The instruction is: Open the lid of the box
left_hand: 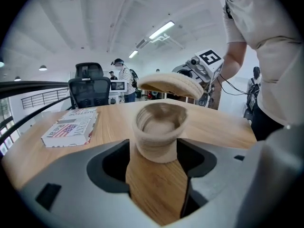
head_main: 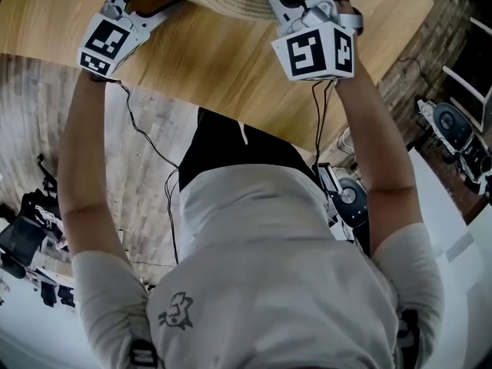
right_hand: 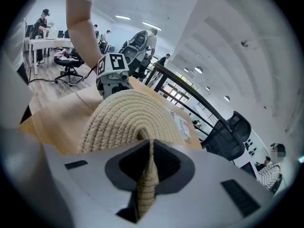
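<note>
- Tight clench of the right gripper point(right_hand: 148, 175) on the rim of the lid point(right_hand: 126, 120), with the thin edge pinched between the two jaws.
- A round, flat coil of pale rope, that lid, standing on its edge in the right gripper view.
- Up in the air and tipped, off the box point(left_hand: 159, 127), with a clear gap between the two in the left gripper view.
- Wide jaws on the left gripper point(left_hand: 156, 152), squeezing the box from both sides near the tips, soft rope wall against each jaw.
- A small round rope pot, that box, open at the top and low over the table point(left_hand: 218, 127); touching the wood or not, hard to tell.
- Bare wood to the right of the box and behind it, all the way to the far edge.
- To the left, a flat carton with a flag print point(left_hand: 71, 126), lying well apart from the box and close to the table's left edge.
- Past the far edge, a black chair point(left_hand: 89, 87), not touching the table.
- In the head view, the curved near edge of the table just in front of the person point(head_main: 269, 267), both arms reaching over it.
- Lid at the very top of that view, between the two grippers.
</note>
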{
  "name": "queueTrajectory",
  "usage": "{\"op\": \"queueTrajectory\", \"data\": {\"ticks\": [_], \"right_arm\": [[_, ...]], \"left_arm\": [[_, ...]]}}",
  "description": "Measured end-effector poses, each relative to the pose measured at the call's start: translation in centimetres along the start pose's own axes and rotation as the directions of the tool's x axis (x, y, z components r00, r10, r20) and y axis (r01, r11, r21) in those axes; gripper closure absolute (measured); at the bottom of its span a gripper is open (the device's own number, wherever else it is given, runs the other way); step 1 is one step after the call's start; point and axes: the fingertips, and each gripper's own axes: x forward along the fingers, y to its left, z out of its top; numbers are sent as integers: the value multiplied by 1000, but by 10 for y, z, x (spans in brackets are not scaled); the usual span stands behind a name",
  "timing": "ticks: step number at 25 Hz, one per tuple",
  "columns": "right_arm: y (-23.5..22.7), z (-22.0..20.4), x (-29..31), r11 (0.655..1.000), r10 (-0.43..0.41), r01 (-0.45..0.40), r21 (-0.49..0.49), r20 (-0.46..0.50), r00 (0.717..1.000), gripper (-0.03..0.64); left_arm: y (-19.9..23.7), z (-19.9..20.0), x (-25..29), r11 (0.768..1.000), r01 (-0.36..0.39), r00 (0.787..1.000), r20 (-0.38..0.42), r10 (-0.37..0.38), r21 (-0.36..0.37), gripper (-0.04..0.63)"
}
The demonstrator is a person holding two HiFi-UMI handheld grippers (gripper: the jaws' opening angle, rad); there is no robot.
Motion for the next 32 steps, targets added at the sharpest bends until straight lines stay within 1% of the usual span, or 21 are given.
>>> {"op": "queueTrajectory", "data": {"ticks": [5, 7, 9, 12, 16, 21, 28, 32], "right_arm": [[13, 4, -12, 1000, 5, -5, 27, 30, 1000, 586], [15, 5, -22, 999, 4, -7, 42, 52, 999, 586], [15, 1, -42, 999, 4, -7, 51, 63, 998, 586], [17, -2, -81, 998, -7, 2, 60, 82, 997, 586], [27, 0, -124, 996, -12, 2, 89, 108, 994, 586], [45, -5, -180, 985, -12, -12, 172, 141, 990, 586], [66, -4, -260, 963, -36, -21, 270, 204, 978, 586], [78, -4, -305, 946, -54, -31, 324, 252, 966, 586]], "left_arm": [[-10, 13, -27, 998, -69, 997, 24, 69, -13, 296], [-18, 24, -35, 994, -107, 994, 29, 107, -5, 296], [-35, 41, -41, 990, -140, 989, 38, 140, -2, 296], [-70, 68, -51, 982, -186, 981, 51, 187, -28, 296], [-112, 101, -67, 963, -249, 956, 132, 262, -108, 296], [-168, 129, -79, 941, -289, 931, 178, 319, -177, 298], [-237, 171, -97, 925, -324, 906, 215, 363, -199, 302], [-275, 191, -104, 914, -347, 889, 237, 393, -213, 348]]}}
